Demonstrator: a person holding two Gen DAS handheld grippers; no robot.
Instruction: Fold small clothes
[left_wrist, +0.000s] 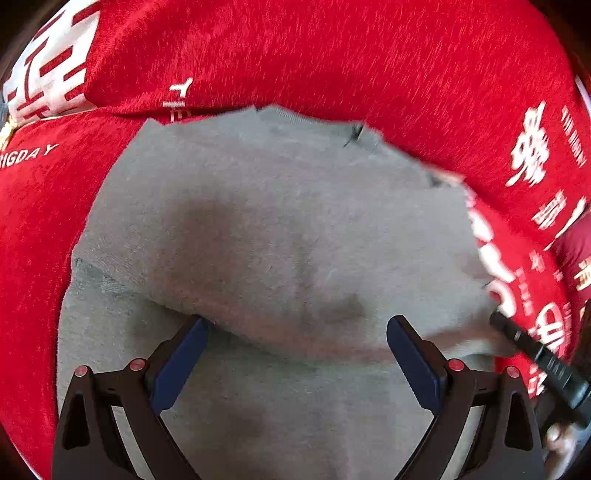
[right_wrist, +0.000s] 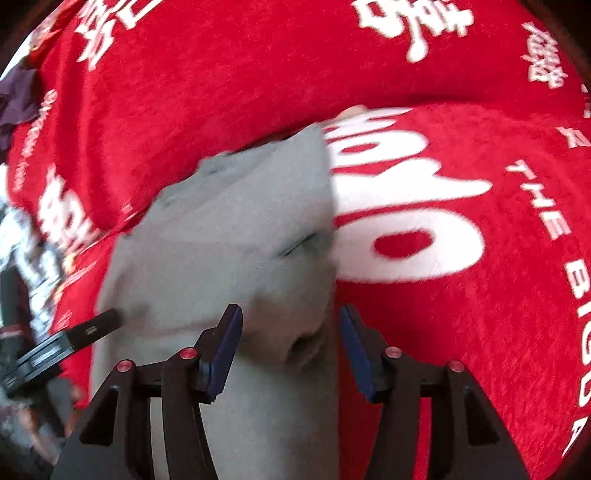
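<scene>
A small grey garment lies folded over on a red cloth with white lettering. My left gripper is open, its blue pads spread wide over the garment's folded edge, holding nothing. My right gripper is open, its pads either side of a bunched grey fold at the garment's right edge. The right gripper's finger shows at the lower right of the left wrist view. The left gripper's finger shows at the left of the right wrist view.
The red cloth covers the whole surface around the garment. A dark purple item lies at the far left edge of the right wrist view. A black-and-white patterned thing sits at the left.
</scene>
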